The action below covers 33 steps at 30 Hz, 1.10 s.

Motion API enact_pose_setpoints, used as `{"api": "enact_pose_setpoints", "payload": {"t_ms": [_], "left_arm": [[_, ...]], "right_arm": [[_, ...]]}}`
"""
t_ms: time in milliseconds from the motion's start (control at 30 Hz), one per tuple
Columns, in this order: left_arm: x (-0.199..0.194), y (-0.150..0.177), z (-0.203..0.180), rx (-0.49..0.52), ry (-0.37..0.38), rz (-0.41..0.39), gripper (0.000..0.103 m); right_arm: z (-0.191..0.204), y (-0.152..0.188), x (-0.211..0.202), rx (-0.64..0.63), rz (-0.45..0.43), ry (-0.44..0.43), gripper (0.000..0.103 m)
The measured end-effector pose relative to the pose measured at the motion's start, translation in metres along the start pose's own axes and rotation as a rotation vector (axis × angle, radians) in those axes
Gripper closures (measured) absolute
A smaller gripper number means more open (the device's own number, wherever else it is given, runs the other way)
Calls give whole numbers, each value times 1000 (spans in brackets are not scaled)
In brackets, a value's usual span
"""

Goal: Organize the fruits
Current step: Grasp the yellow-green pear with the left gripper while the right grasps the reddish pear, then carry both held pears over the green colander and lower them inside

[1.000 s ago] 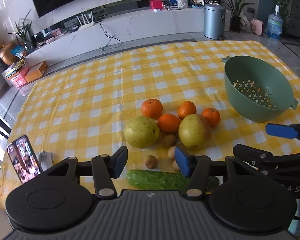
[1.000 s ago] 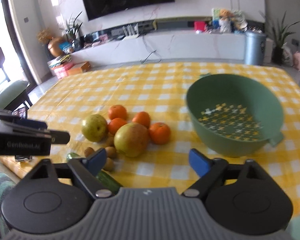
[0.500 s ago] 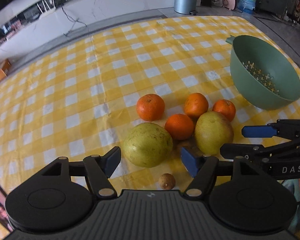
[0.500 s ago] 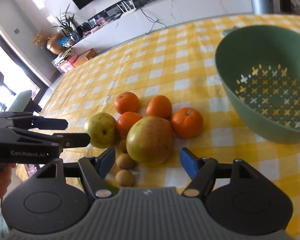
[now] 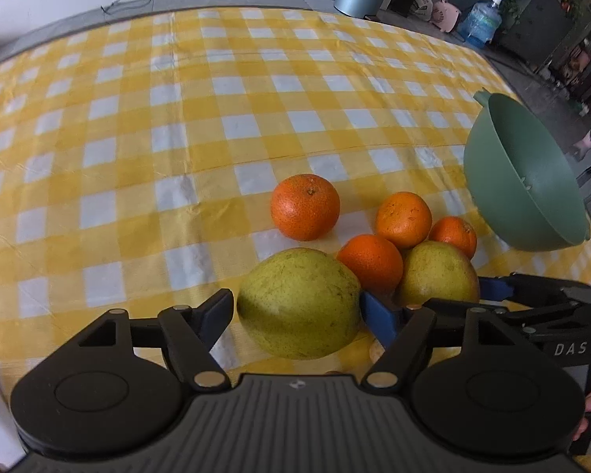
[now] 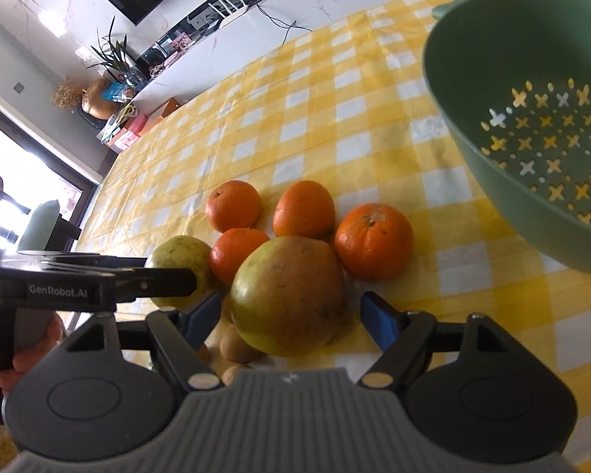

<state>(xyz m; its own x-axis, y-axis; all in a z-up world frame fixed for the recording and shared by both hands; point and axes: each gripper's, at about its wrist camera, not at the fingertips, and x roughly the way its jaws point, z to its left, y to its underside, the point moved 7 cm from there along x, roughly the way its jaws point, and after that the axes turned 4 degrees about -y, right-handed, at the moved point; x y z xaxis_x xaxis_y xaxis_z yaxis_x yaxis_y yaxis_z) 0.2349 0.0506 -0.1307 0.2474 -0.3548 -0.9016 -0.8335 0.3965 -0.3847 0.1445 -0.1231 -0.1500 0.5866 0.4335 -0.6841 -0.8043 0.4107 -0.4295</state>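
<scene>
Left gripper (image 5: 293,309): jaws just widened, straddling green pear (image 5: 298,302), not clamped. Right gripper (image 6: 291,307): wide around reddish pear (image 6: 287,295) (colander (image 6: 532,79) empty, near). Centre each fruit, squeeze gently.

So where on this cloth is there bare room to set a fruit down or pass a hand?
Free: the checked cloth left of and beyond the oranges, and the strip between them and the green colander, which holds nothing. Crowded: the near cluster, where oranges touch two pears, each between open gripper fingers, small brown fruits beside them.
</scene>
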Motion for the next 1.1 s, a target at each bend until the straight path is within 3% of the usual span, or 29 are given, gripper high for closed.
{"api": "enact_pose_setpoints", "payload": {"t_ms": [167, 400, 833, 1100], "left_arm": [[8, -1, 5, -41, 52, 10, 15], [11, 3, 3, -55, 40, 8, 18], [3, 6, -10, -36, -128, -48, 19], [-31, 1, -28, -34, -201, -95, 19]], "right_arm": [[3, -2, 4, -31, -17, -7, 27], [5, 0, 8, -56, -16, -26, 41], [16, 5, 3, -164, -33, -31, 41], [27, -1, -25, -254, -79, -11, 41]]}}
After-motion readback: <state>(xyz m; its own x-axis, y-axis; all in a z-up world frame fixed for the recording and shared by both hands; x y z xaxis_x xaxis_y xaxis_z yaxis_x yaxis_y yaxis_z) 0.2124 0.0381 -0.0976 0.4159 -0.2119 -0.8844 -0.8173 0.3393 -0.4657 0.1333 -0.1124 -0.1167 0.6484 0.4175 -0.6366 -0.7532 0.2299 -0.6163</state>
